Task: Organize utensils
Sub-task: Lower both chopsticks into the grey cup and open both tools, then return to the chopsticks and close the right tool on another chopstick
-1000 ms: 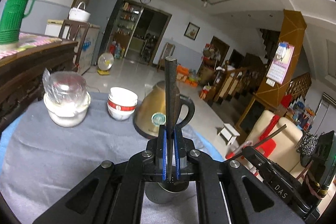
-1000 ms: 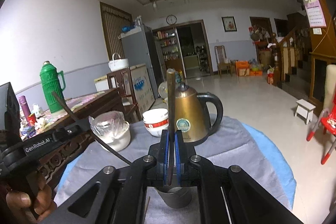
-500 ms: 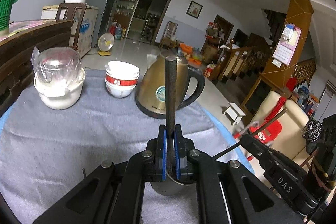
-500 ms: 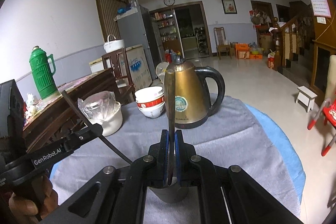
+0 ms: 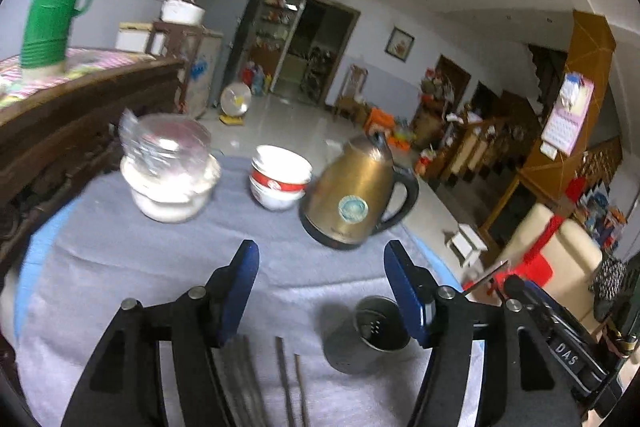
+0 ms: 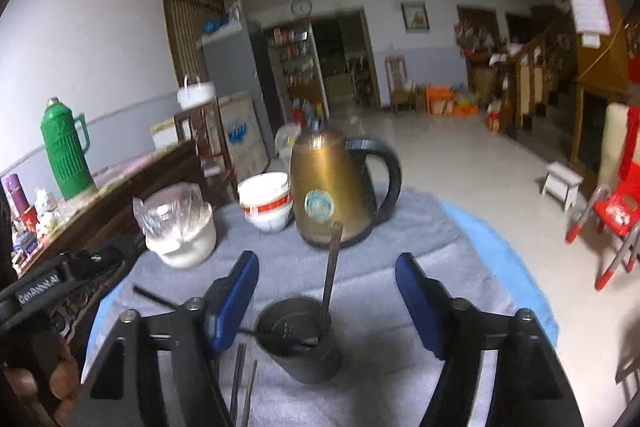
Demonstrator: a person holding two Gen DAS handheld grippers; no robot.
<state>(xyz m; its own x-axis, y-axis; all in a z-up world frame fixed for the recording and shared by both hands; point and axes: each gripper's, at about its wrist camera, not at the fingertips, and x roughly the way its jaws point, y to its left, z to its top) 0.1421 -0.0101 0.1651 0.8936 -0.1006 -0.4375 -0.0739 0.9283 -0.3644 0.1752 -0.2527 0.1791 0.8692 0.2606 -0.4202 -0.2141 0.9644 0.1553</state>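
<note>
Now both tools released — left tool [image 5: 320,291], right tool [image 6: 326,293] — one utensil [image 6: 331,267] leans in the cup [image 6: 298,339]; remaining utensils [image 5: 276,383] lie on the counter [image 5: 120,259] beside it — pinch mid-handle, lower upright.

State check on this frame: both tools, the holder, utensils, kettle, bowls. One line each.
left tool: open, empty
right tool: open, empty
holder: upright on the cloth
utensil: standing in holder, leaning on its rim
loose utensils: flat on cloth beside holder
kettle: upright, lid shut
bowls: stacked, upright
</note>
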